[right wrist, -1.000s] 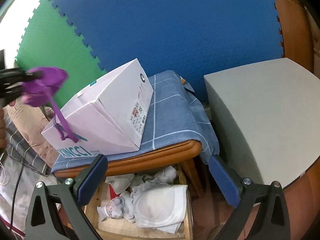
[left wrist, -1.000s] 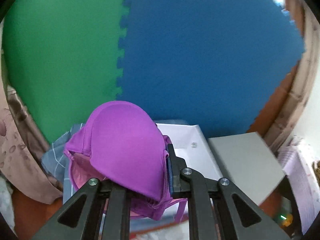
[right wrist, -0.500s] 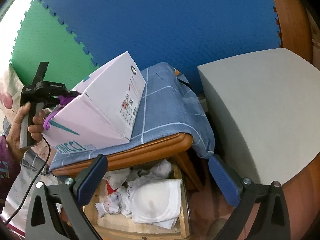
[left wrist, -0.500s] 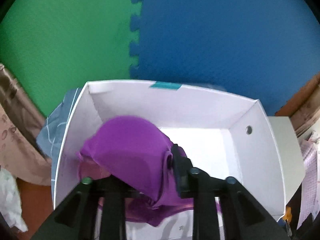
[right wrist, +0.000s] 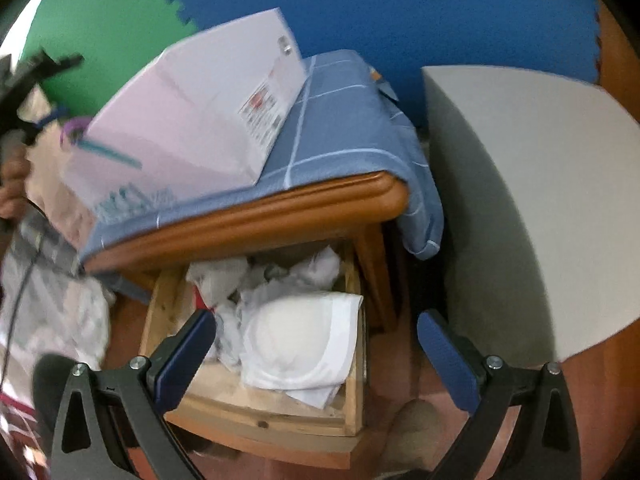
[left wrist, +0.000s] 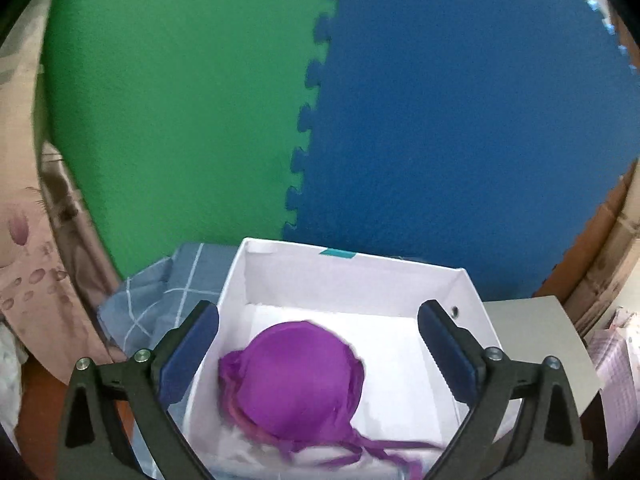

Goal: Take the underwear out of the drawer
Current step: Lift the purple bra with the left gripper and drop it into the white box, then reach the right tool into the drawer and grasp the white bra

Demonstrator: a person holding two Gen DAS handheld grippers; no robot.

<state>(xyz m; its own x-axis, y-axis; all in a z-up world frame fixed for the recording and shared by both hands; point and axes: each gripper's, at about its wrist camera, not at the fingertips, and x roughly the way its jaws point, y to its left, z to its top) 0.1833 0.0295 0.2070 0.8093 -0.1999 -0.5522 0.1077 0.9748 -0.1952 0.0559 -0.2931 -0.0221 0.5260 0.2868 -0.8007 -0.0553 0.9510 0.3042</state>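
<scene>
The bra (left wrist: 296, 380) is located inside the box (left wrist: 352, 280). The box is placed on the cloth (right wrist: 344, 120) covering the table (right wrist: 248, 216). The drawer (right wrist: 260, 420), at 6 o'clock below the table, contains underwear (right wrist: 300, 344).

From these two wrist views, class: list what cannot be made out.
- Left wrist view: purple bra straps are motion-blurred, and the white box near wall is cut off by the edge.
- Right wrist view: box label is blurred; drawer back hidden under the tabletop.
</scene>
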